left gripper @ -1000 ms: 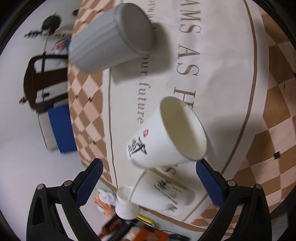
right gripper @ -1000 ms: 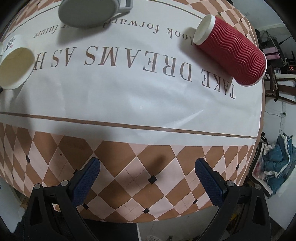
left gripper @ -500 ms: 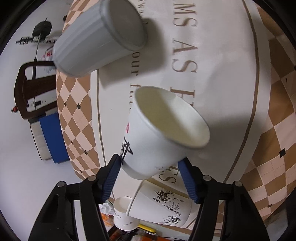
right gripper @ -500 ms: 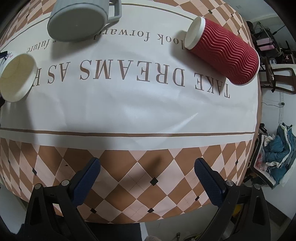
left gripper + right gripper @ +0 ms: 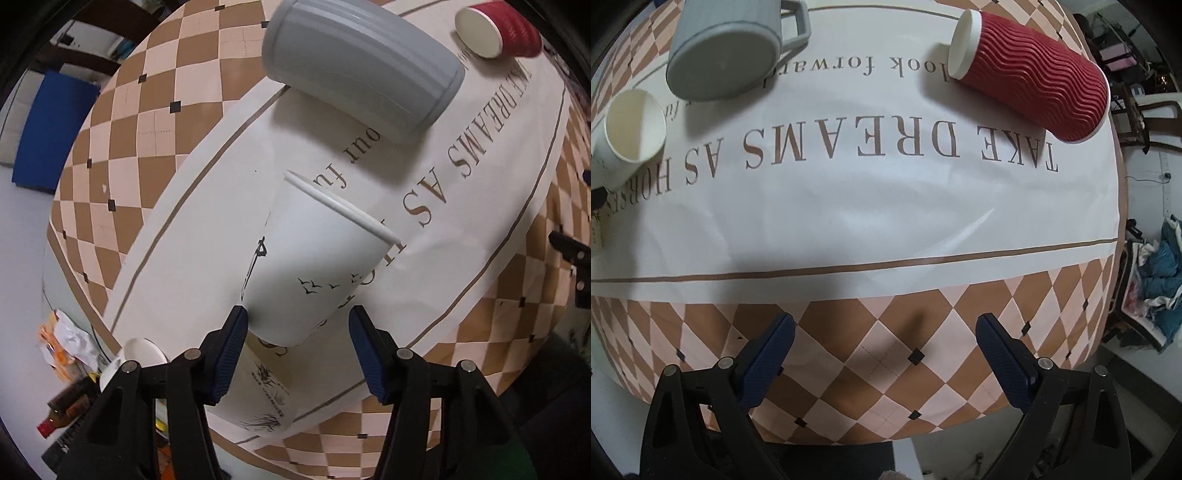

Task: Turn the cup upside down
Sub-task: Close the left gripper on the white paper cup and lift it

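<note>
- Left gripper [image 5: 295, 325], lower centre of frame: pads clamped on the white cup [image 5: 317, 266], held tilted.
- Right gripper [image 5: 884, 339], bottom of frame: fingers wide apart, holding nothing, above the tablecloth [image 5: 849, 206].

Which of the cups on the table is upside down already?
The ribbed grey mug with a handle: its flat base faces up. The red corrugated paper cup lies on its side, and the left tool holds the white paper cup tilted.

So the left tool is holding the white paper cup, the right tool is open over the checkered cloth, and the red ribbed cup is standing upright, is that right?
Not quite. The red ribbed cup lies on its side, as the right wrist view shows. The rest holds: the left tool grips the white paper cup, and the right tool is open above the checkered cloth.
</note>
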The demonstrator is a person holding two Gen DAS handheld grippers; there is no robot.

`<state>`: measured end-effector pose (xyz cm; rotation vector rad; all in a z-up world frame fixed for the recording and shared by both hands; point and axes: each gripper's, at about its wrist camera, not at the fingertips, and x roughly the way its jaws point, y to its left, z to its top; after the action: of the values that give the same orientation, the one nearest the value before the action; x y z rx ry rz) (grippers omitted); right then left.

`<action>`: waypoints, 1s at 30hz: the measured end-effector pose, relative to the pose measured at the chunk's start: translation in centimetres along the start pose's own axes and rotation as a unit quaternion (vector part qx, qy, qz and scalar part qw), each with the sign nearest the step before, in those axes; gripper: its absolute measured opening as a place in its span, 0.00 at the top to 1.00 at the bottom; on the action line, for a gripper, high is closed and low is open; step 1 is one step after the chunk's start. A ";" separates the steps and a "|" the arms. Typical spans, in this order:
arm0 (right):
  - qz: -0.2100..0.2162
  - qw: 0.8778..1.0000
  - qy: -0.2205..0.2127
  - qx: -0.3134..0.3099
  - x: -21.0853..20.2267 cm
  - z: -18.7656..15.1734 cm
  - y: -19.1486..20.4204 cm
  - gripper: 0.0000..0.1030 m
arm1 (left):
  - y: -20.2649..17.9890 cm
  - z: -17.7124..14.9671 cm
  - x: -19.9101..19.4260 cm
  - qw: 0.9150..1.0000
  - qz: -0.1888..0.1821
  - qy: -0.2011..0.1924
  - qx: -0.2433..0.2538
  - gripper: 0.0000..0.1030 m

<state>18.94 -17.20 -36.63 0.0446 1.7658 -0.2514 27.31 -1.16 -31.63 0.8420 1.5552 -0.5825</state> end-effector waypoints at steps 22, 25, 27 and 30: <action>0.009 1.000 -0.015 0.009 0.0 -1.0 -2.7 0.04 | -4.1 1.1 -1.9 0.998 0.030 -0.048 0.000 0.78; 0.010 1.000 -0.017 -0.001 0.3 -1.1 -2.9 0.04 | -5.2 1.3 -2.1 0.998 0.040 -0.056 0.011 0.67; 0.014 1.000 -0.015 -0.004 0.4 -1.1 -3.2 0.04 | -5.6 1.9 -1.5 0.997 0.052 -0.048 0.021 0.58; 0.008 1.000 -0.018 -0.010 0.5 -1.1 -3.5 0.04 | -5.6 2.8 -0.8 0.995 0.081 -0.044 0.031 0.50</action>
<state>17.21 -20.47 -36.45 0.0398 1.7303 -0.2207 24.68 -6.90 -31.88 0.9671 1.3809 -0.5442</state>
